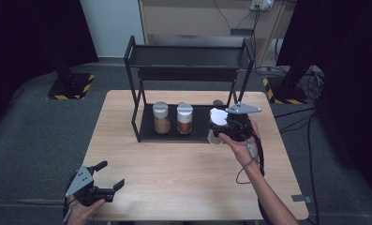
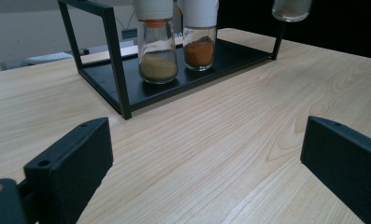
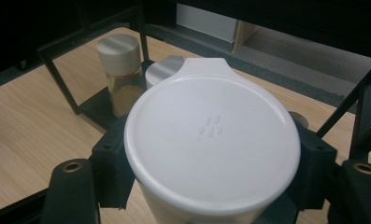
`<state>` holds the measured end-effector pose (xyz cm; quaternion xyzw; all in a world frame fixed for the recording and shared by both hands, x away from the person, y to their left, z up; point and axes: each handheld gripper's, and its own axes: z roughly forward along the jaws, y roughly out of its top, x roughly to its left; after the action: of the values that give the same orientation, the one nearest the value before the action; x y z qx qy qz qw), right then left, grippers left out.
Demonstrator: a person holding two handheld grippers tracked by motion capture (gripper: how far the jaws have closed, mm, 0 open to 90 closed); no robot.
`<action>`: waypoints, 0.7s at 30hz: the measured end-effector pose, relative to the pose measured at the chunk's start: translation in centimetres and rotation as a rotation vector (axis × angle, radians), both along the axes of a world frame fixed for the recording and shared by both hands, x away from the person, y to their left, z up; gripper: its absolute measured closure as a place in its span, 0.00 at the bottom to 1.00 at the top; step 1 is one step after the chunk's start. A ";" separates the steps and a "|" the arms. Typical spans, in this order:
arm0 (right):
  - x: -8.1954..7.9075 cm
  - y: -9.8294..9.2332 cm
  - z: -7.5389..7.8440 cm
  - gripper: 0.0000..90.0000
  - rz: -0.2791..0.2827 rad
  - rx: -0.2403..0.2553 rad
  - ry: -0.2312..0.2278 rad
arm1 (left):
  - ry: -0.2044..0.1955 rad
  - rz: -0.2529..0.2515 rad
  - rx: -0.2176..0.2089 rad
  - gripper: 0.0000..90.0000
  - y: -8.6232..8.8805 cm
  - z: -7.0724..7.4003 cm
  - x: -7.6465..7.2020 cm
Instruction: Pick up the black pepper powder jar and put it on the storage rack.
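Note:
My right gripper (image 1: 219, 127) is shut on a clear jar with a white flip lid (image 1: 217, 115), held off the table at the right end of the black rack's lower shelf (image 1: 148, 132). In the right gripper view the lid (image 3: 211, 135) sits between the two jaws of my right gripper (image 3: 212, 179). The jar's glass bottom (image 2: 291, 8) hangs in the air in the left gripper view. Two spice jars stand on the lower shelf, one with tan powder (image 1: 161, 118) and one with orange-red powder (image 1: 184, 119). My left gripper (image 1: 111, 174) rests open near the table's front left corner, with nothing between its jaws.
The rack has an upper shelf (image 1: 188, 55) on black posts over the lower one. A wide stretch of bare wooden tabletop (image 1: 174, 173) lies between the rack and the front edge. Cables trail on the floor to the right of the table.

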<state>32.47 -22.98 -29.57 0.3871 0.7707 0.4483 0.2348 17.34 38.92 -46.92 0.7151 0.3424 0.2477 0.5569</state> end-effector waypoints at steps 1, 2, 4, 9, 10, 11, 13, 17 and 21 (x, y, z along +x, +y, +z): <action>0.5 0.2 0.1 0.34 -0.008 -0.002 0.000 | 0.000 -0.001 -0.001 0.01 0.0 0.0 0.0; 0.8 0.4 0.2 0.34 -0.011 -0.002 0.001 | 0.000 -0.001 -0.001 0.01 0.0 0.0 0.0; 1.4 0.6 0.3 0.34 -0.019 -0.002 0.000 | 0.000 0.000 -0.001 0.01 0.0 0.0 0.0; 2.9 1.1 0.3 0.34 -0.024 -0.005 -0.007 | 0.001 0.000 -0.001 0.01 0.0 0.0 0.0; 3.2 1.3 0.4 0.34 -0.025 -0.008 -0.005 | 0.001 0.000 -0.002 0.01 0.0 0.0 0.0; 3.2 1.3 0.4 0.34 -0.025 -0.008 -0.005 | 0.001 0.000 -0.002 0.01 0.0 0.0 0.0; 3.9 1.5 0.3 0.34 -0.026 -0.014 -0.005 | 0.003 0.001 -0.003 0.01 0.0 -0.1 0.0; 5.4 2.0 -0.2 0.34 -0.041 -0.017 0.003 | 0.004 -0.001 0.001 0.01 0.0 0.0 0.1; 6.6 2.1 -0.8 0.34 -0.054 -0.010 0.024 | 0.004 -0.002 0.000 0.01 0.0 -0.1 0.1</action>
<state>39.06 -20.85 -30.39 0.4122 0.7649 0.4333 0.2394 17.45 38.91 -46.98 0.7160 0.3426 0.2456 0.5565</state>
